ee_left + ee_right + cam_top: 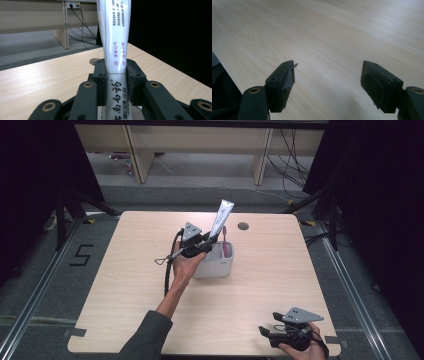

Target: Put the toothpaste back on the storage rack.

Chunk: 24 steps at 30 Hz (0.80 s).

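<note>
A white toothpaste tube [220, 217] with printed characters stands upright but leaning, its lower end over a pale grey holder cup [215, 267] in the middle of the table. My left gripper [206, 241] is shut on the tube, and the left gripper view shows both pads pressing the tube [115, 42] from either side of my left gripper [116, 68]. A pink toothbrush [225, 241] stands in the cup. My right gripper [266, 333] rests at the table's near right edge, and my right gripper [329, 73] is open with only bare wood between its jaws.
The light wooden table [130, 270] has a round cable hole [243, 226] near its far edge, just behind the cup. Black curtains hang at both sides. Desk legs and cables stand on the floor beyond the table.
</note>
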Motion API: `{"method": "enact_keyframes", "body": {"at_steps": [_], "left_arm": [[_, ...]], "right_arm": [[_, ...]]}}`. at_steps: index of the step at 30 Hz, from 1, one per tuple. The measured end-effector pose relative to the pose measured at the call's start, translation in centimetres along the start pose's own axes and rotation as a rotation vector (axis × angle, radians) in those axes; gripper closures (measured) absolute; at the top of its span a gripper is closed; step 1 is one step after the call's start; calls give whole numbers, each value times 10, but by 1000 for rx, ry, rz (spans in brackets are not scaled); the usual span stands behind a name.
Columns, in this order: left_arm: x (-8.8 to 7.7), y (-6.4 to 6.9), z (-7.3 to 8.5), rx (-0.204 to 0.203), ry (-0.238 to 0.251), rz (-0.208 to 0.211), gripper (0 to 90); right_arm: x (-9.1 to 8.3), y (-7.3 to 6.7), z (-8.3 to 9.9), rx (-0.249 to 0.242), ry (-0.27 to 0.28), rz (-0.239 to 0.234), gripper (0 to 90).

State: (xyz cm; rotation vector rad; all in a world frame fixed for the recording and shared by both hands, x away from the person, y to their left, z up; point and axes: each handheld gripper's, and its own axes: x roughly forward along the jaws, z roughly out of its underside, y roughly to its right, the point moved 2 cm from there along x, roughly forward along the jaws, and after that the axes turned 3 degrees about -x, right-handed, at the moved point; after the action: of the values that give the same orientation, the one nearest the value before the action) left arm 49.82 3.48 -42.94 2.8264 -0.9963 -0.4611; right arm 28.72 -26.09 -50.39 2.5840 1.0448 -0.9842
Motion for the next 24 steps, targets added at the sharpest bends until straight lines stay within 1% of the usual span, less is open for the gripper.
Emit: {"method": "enact_keyframes", "body": {"at_steps": [7, 9, 10, 13, 15, 16, 20, 21, 24], "left_arm": [[3, 2, 3, 9, -9, 2, 730], [4, 3, 5, 18, -17, 3, 729], [4, 3, 5, 22, -20, 4, 729], [5, 4, 7, 21, -20, 6, 729], [5, 3, 8, 26, -25, 5, 729], [5, 3, 9, 22, -27, 6, 729], [5, 1, 12, 30, -38, -2, 728], [5, 1, 13, 30, -40, 0, 728], [5, 0, 14, 35, -48, -7, 727]], "right_arm": [[0, 0, 0, -1, 0, -1, 282], [0, 0, 0, 7, -4, -3, 282], [0, 0, 0, -1, 3, 0, 283], [0, 0, 0, -2, 3, 2, 283], [0, 2, 0, -17, 5, 9, 282], [0, 2, 0, -17, 6, 9, 283], [0, 2, 0, -19, 1, 5, 283], [0, 0, 0, -1, -2, 0, 282], [0, 0, 0, 1, -3, -1, 283]]}}
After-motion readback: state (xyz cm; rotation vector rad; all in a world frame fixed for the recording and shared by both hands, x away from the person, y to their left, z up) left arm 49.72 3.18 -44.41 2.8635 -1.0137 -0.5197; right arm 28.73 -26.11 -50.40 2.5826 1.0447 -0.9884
